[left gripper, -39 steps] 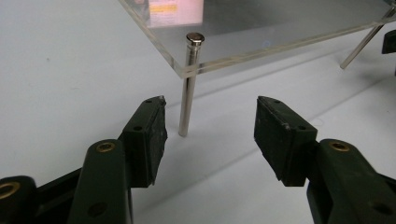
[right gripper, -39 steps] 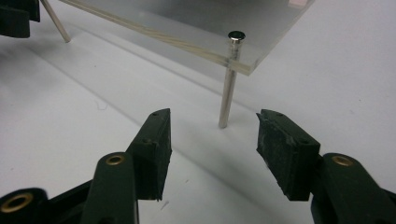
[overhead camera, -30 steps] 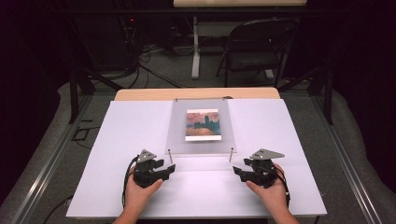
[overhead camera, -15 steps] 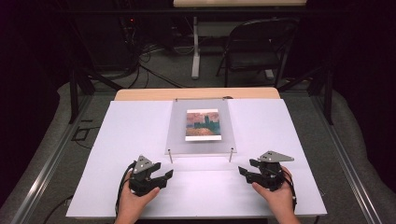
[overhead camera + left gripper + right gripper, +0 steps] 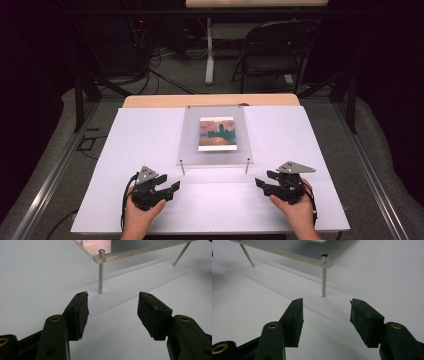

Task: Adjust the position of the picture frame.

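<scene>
A clear acrylic panel [image 5: 215, 157] on thin metal legs stands at the middle of the white table, with a small painting print [image 5: 216, 133] under it. My left gripper [image 5: 172, 187] hovers at the near left, open and empty, aimed at the panel's near-left leg [image 5: 100, 271]. My right gripper [image 5: 261, 184] is at the near right, open and empty, facing the near-right leg [image 5: 324, 276]. From the left gripper view the panel's corner [image 5: 106, 258] is just ahead of the jaws. The same holds in the right gripper view, where the panel's edge [image 5: 287, 255] runs across the top.
The white table top [image 5: 145, 135] reaches to a wooden strip [image 5: 210, 100] at its far edge. Behind it stand a folding chair [image 5: 272, 55] and a table leg [image 5: 209, 50] on a dark floor with cables. Metal rails [image 5: 45, 180] run along both sides.
My left hand has drawn back toward the near edge and a little left, away from the panel's leg. The right hand has stayed nearly in place. Both grippers remain open.
</scene>
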